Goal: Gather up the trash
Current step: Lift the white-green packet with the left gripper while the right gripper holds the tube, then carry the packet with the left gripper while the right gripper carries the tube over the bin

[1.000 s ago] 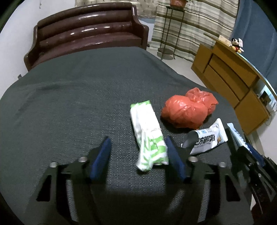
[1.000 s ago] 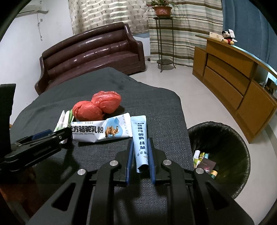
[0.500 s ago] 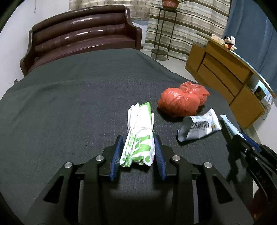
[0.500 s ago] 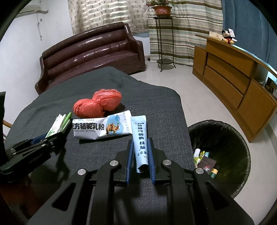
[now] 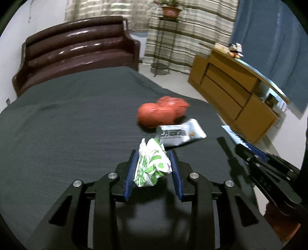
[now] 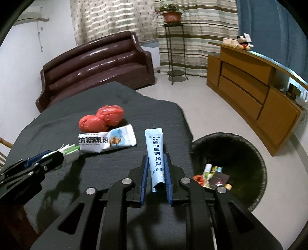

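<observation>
A dark grey cloth-covered table fills most of both views, with a brown leather sofa behind it. To the right stands a wooden sideboard carrying a small plush toy, and a tall metal stand with a potted plant sits before the striped curtains. On the pale floor just beside the table's right edge is a black trash bin with several small wrappers at its bottom.

On the table lies a crumpled red plastic bag, and touching its near side is a white milk-powder sachet with a camel printed on it.

The right gripper is clenched on a light blue tube-shaped packet, which sticks out forward past the blue pads; its far end points over the table near the edge above the bin. Whether the packet is lifted clear of the cloth is hard to judge from this angle.

The left gripper has its jaws closing, and a crumpled green-and-white wrapper is squeezed between its blue pads, bunched up and protruding in front. In the right wrist view that same wrapper appears at the tip of the left gripper, just left of the white sachet and seemingly raised a little off the cloth.
</observation>
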Demonstrator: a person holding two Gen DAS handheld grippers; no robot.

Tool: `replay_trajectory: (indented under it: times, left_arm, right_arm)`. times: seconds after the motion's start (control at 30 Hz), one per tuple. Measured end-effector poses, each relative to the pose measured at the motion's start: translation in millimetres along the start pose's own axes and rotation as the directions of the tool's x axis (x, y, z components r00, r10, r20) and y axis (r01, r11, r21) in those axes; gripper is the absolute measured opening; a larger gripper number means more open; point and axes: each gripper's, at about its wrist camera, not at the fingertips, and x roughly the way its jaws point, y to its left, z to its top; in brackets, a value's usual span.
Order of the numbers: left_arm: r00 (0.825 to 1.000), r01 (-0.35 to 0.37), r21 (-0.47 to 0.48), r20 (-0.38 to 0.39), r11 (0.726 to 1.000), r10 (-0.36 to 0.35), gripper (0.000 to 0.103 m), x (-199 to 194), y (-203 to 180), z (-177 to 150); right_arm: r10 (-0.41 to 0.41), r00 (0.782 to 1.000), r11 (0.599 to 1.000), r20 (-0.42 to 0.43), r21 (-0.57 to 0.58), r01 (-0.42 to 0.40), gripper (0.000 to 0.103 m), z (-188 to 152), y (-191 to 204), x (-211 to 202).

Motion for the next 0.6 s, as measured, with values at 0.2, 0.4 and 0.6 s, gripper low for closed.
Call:
replay_trajectory:
  times: [0.2,0.4,0.6]
  left_arm:
    - [0.999,0.054,0.063,-0.002,0.997,-0.054,0.032,9.3,-40.3,-1.0]
    - [0.998,0.063,0.089,-0.005,0.994,-0.063,0.031,14.1,-58.8,-6.1]
    - [0.999,0.052,0.086,-0.006,0.995,-0.052,0.031,13.9,-62.5,-8.3]
  right_arm:
    - [-0.045,0.999,0.998,0.009,0.036,0.044,0.017,-7.3,-23.9,-9.3]
    - [-0.072,0.997,0.995,0.007,0.072,0.071,0.017,-12.7,-46.5,-14.7]
    - [-0.073,0.997,0.994,0.01,0.08,0.072,0.017,-14.3,-53.8,-15.0]
